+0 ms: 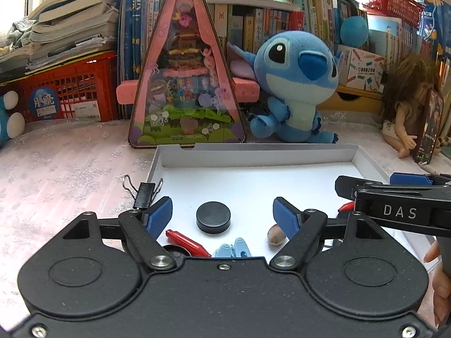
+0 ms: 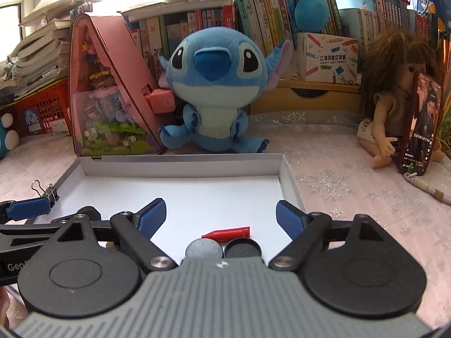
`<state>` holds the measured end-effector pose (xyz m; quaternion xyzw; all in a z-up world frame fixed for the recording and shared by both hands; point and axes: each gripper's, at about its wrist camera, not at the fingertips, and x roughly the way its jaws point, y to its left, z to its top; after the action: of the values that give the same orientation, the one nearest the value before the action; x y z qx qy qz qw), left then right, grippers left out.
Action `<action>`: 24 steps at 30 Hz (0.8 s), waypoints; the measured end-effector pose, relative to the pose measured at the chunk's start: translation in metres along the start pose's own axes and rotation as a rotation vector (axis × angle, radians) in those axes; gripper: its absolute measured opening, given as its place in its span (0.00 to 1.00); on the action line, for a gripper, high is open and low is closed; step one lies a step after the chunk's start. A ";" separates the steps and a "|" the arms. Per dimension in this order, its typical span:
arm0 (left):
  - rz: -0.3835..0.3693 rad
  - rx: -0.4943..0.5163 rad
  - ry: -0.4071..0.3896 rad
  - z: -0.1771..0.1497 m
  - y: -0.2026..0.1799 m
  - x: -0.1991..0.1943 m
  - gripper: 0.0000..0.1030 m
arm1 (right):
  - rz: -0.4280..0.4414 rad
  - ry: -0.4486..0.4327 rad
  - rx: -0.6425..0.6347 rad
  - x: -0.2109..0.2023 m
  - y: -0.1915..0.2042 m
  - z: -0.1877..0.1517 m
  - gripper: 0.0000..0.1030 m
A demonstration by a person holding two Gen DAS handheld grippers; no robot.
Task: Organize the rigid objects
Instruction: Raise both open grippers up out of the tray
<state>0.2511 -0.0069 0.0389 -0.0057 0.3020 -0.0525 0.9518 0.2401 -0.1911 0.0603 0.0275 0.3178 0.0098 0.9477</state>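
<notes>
A shallow white box [image 1: 253, 156] lies on the pink cloth. In the left wrist view a black round puck [image 1: 213, 217] rests on its floor between the fingers of my left gripper [image 1: 222, 211], which is open and clear of it. Nearer the camera lie a red cap [image 1: 187, 243], a light blue clip [image 1: 232, 249] and a brown nut-like piece [image 1: 274, 234]. A black binder clip [image 1: 143, 194] sits at the box's left rim. My right gripper [image 2: 221, 217] is open over the box [image 2: 180, 163], above a red cap [image 2: 227, 232], a grey disc [image 2: 203, 248] and a black round lid [image 2: 243, 248].
Behind the box stand a pink triangular toy pack [image 1: 186, 84] and a blue plush [image 1: 296, 84]. A doll [image 2: 391, 107] and a propped phone [image 2: 420, 124] sit at the right. A red basket [image 1: 67, 95], stacked books and a bookshelf line the back.
</notes>
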 end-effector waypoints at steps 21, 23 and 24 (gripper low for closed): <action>-0.008 0.017 -0.043 -0.003 0.006 -0.039 0.79 | 0.013 -0.051 -0.053 -0.033 0.009 -0.003 0.92; -0.006 0.023 -0.050 -0.003 0.006 -0.042 0.81 | 0.006 -0.060 -0.064 -0.036 0.011 -0.005 0.94; -0.006 0.028 -0.054 -0.004 0.006 -0.044 0.81 | 0.004 -0.063 -0.069 -0.037 0.011 -0.005 0.94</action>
<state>0.2132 0.0038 0.0609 0.0053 0.2755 -0.0595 0.9594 0.2073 -0.1809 0.0792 -0.0040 0.2875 0.0217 0.9575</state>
